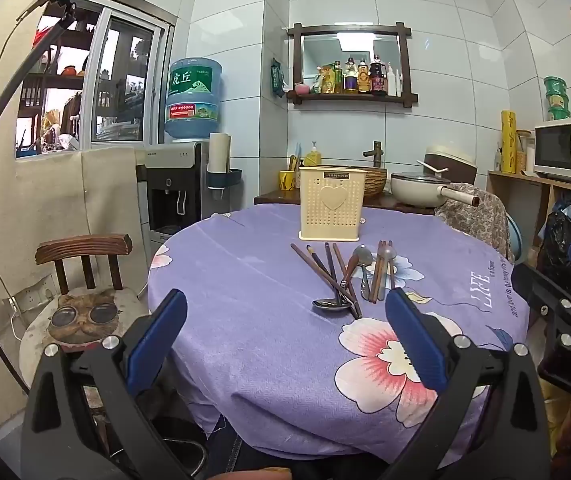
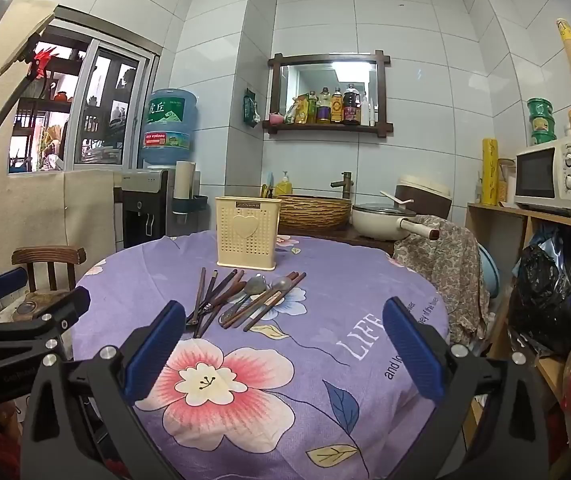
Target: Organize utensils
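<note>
A cream perforated utensil holder with a heart on its front stands upright at the far side of the round table. In front of it lies a loose heap of brown chopsticks and metal spoons on the purple flowered tablecloth. My left gripper hovers open over the near edge, short of the heap, nothing between its blue pads. My right gripper is also open and empty, just short of the utensils. Each gripper shows at the other view's edge.
A wooden chair with a cat cushion stands left of the table. A cloth-draped chair sits at the right. Behind are a water dispenser, a counter with a woven basket and pan, and a shelf with a microwave.
</note>
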`<state>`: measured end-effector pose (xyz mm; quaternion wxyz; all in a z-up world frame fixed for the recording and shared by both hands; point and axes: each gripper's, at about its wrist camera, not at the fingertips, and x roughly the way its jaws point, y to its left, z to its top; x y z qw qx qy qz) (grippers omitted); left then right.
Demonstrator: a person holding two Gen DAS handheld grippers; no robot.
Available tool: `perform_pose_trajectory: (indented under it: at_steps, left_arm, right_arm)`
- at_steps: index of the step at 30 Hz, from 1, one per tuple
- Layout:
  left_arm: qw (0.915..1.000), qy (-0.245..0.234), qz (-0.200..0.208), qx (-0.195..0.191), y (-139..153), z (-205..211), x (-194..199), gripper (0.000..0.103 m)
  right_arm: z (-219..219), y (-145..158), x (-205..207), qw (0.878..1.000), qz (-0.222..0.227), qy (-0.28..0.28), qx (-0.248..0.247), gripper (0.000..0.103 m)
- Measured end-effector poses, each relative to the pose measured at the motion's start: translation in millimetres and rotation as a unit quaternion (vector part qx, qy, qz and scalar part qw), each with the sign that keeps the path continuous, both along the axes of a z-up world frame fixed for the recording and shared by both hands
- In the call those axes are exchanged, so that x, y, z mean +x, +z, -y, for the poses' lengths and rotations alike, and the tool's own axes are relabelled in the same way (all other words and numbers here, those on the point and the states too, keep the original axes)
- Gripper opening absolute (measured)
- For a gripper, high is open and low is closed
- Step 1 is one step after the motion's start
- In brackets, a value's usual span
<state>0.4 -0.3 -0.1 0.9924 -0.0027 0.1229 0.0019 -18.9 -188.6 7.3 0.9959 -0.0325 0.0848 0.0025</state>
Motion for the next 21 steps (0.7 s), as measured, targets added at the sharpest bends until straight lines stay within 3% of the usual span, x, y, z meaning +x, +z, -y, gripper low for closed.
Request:
perform_pose_trajectory:
  at_steps: [21]
  left_arm:
    - [1.0000,0.000,0.000,-0.001,0.0,0.0,0.1,0.098]
  right_arm:
    - [0.0,-0.7,-0.2,1.000,0.002,0.001,0.000,0.097]
